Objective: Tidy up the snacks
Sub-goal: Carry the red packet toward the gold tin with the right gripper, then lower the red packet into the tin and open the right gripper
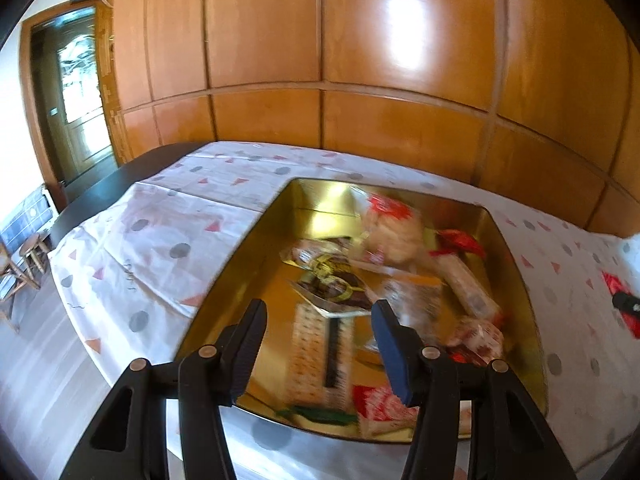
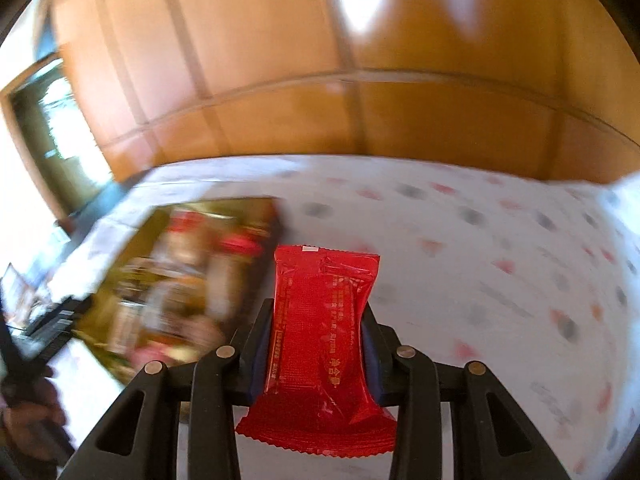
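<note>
A gold tray point(image 1: 248, 248) lies on the patterned tablecloth and holds several snack packets, among them a brown and yellow one point(image 1: 332, 280) and red and white ones point(image 1: 392, 224). My left gripper point(image 1: 320, 320) is open and empty, hovering over the tray's near part. My right gripper point(image 2: 318, 312) is shut on a red snack packet point(image 2: 320, 320) and holds it above the cloth, right of the tray point(image 2: 132, 248), which is blurred in that view. The right gripper's tip and red packet show at the left wrist view's right edge point(image 1: 624, 300).
The white tablecloth point(image 1: 160, 232) with grey dots and pink triangles covers a dark table. Wooden wall panels point(image 1: 360, 80) stand close behind it. A door point(image 1: 76, 92) and a small stool point(image 1: 34, 248) are at the far left.
</note>
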A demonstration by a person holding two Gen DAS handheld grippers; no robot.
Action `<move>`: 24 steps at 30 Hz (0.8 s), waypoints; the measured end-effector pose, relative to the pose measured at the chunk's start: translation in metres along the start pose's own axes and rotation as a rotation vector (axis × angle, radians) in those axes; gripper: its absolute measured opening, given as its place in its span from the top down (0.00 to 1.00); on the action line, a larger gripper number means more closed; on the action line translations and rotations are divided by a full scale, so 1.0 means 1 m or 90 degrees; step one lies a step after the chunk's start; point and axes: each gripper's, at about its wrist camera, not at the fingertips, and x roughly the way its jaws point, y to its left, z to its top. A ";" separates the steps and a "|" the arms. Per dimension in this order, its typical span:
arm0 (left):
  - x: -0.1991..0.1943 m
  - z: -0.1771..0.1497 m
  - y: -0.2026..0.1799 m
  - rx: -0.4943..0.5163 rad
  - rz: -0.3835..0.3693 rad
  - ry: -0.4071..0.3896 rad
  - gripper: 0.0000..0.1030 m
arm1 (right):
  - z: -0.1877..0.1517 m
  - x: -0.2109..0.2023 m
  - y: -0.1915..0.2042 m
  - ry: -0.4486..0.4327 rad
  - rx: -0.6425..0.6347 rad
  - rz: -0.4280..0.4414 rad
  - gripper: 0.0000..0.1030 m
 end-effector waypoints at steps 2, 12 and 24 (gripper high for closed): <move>0.001 0.003 0.009 -0.012 0.009 -0.004 0.46 | 0.012 0.011 0.033 0.006 -0.023 0.040 0.63; 0.007 0.004 0.019 -0.033 0.006 0.006 0.46 | 0.020 0.118 0.107 0.141 -0.085 0.040 0.58; 0.016 0.002 0.020 -0.045 0.002 0.022 0.46 | -0.011 0.108 0.122 0.132 -0.178 0.062 0.67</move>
